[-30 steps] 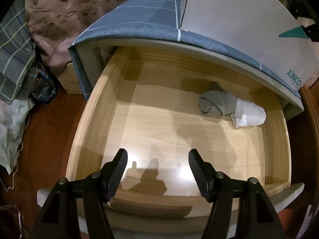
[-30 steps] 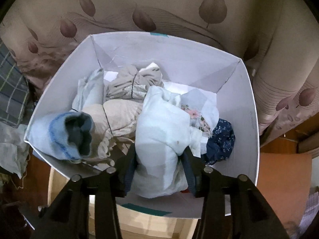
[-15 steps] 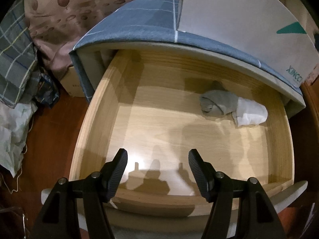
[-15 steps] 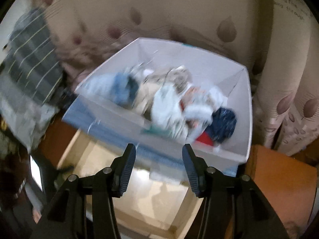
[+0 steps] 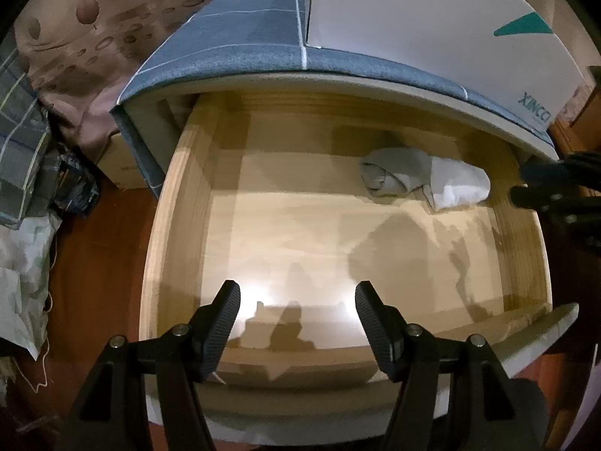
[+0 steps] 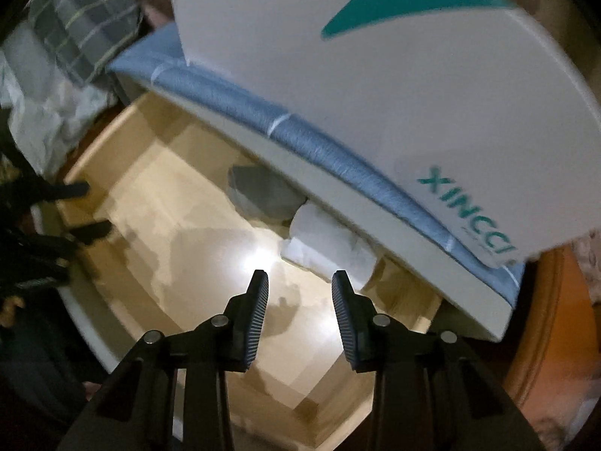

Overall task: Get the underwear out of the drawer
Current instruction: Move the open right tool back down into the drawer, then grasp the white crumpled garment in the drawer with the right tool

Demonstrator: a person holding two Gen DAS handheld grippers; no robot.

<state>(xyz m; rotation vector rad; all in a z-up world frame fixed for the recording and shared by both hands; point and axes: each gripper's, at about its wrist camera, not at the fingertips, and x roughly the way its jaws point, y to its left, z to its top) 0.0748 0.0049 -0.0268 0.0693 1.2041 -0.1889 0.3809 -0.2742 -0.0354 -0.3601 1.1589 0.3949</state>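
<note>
The open wooden drawer (image 5: 180, 225) holds two rolled pieces of underwear at its back right: a grey one (image 5: 394, 174) and a white one (image 5: 460, 186). Both also show in the right wrist view, the grey one (image 6: 263, 195) and the white one (image 6: 326, 244). My left gripper (image 5: 296, 293) is open and empty over the drawer's front. My right gripper (image 6: 299, 282) is open and empty, just in front of the white roll; it also shows at the right edge of the left wrist view (image 5: 556, 191).
A white box (image 6: 375, 75) marked XINCCI stands on the blue-grey cabinet top (image 5: 244, 49) above the drawer. Plaid cloth (image 5: 18, 158) and crumpled fabric (image 5: 22, 282) lie on the reddish floor at left. A patterned curtain (image 5: 94, 11) hangs behind.
My right gripper let go of a white garment into the white box, then came down from above the box into the drawer toward the white roll. My left gripper stayed open, nearly still.
</note>
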